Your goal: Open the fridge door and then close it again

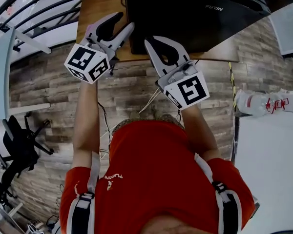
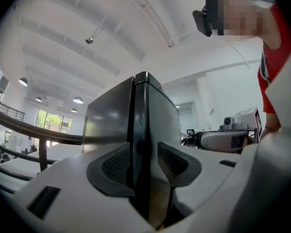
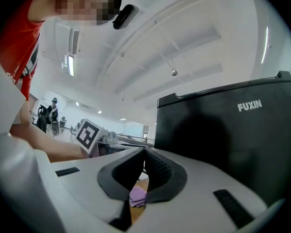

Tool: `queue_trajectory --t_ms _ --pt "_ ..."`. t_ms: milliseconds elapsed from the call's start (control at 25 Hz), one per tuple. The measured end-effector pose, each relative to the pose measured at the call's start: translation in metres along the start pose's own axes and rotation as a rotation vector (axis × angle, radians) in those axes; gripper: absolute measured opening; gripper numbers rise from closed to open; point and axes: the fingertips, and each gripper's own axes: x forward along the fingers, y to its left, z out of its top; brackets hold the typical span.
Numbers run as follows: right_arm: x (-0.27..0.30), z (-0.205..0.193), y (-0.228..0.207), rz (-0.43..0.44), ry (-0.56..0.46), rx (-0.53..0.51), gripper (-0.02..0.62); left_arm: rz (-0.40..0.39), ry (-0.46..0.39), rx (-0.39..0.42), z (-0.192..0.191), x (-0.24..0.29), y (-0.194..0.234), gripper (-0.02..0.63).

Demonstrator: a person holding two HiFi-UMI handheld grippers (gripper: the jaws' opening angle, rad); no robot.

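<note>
Red shirt nearest, arms stretched out. Right gripper, jaws pressed together on nothing, points over purple paper on the wooden table. Left gripper, jaws spread wide, frames a corner of the black fridge, its door shut.

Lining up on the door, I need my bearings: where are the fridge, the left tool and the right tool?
fridge (image 1: 195, 13): head view, on its black top.
left tool (image 2: 143, 152): left gripper view, the gap between its open pads.
right tool (image 3: 145, 152): right gripper view, where its shut pads meet.
</note>
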Motion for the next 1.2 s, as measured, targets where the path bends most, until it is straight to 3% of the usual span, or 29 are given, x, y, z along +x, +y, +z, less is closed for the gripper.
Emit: queue_trajectory --t_ms 520,880,1040,1200 --pt "-0.004 -0.008 -0.014 -0.072 0.051 0.012 0.026 -0.126 0.013 0.002 0.001 0.022 -0.002 0.173" --pt "-0.015 -0.013 -0.011 -0.105 0.080 0.026 0.026 -0.093 0.013 0.022 0.003 0.021 -0.002 0.173" --pt "-0.014 -0.004 -0.007 -0.103 0.039 0.003 0.026 -0.062 0.034 0.041 0.002 0.020 -0.003 0.172" --pt "-0.017 0.001 -0.004 -0.105 0.034 -0.006 0.026 -0.088 0.018 0.048 0.004 0.010 -0.017 0.164"
